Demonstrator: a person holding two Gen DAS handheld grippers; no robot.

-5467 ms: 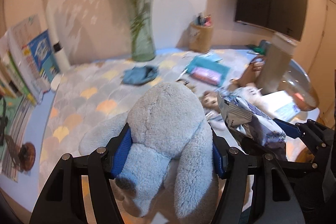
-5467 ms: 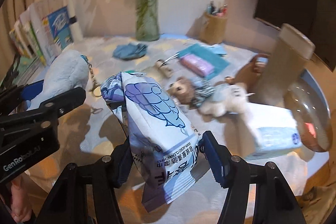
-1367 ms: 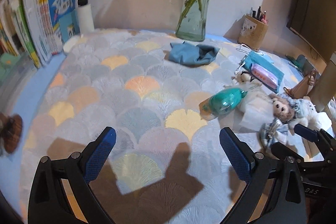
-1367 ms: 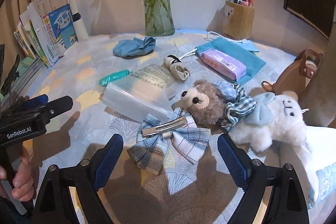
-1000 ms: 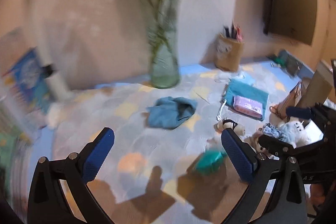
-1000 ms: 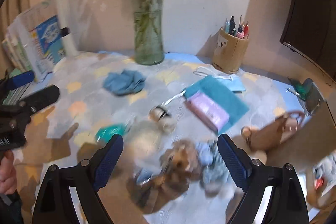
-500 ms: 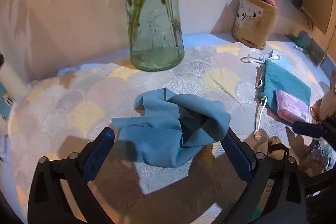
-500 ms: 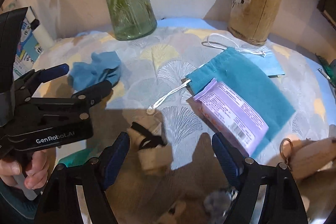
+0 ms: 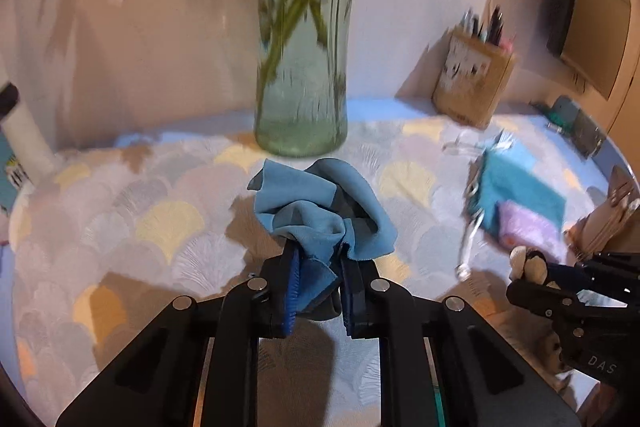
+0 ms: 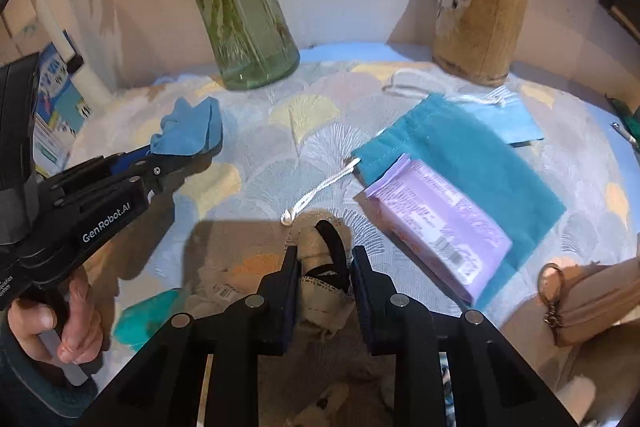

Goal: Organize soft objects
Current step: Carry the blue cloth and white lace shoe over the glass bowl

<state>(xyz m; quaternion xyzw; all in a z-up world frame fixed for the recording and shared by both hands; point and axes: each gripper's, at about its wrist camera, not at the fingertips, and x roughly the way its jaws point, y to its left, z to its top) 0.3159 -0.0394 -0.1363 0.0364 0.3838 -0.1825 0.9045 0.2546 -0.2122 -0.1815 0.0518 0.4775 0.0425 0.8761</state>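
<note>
My left gripper [image 9: 318, 259] is shut on a crumpled blue cloth [image 9: 320, 203], bunched between its blue pads in front of the glass vase [image 9: 302, 67]. The cloth also shows in the right wrist view [image 10: 188, 129], held at the tip of the left gripper [image 10: 154, 157]. My right gripper [image 10: 324, 263] is shut on a rolled beige cloth bundle with a black band [image 10: 322, 255], which rests on the patterned table mat [image 10: 260, 147]. The same bundle shows at the right of the left wrist view [image 9: 528, 263].
A teal drawstring pouch [image 10: 460, 155] with a purple tissue pack [image 10: 440, 223] lies right of my right gripper. A pen holder [image 10: 480, 23] stands at the back. A beige purse [image 10: 592, 299] is at the right, a teal object [image 10: 144, 315] at the lower left.
Both grippers were open half a second ago. The left one has closed on the blue cloth and the right one on the beige bundle.
</note>
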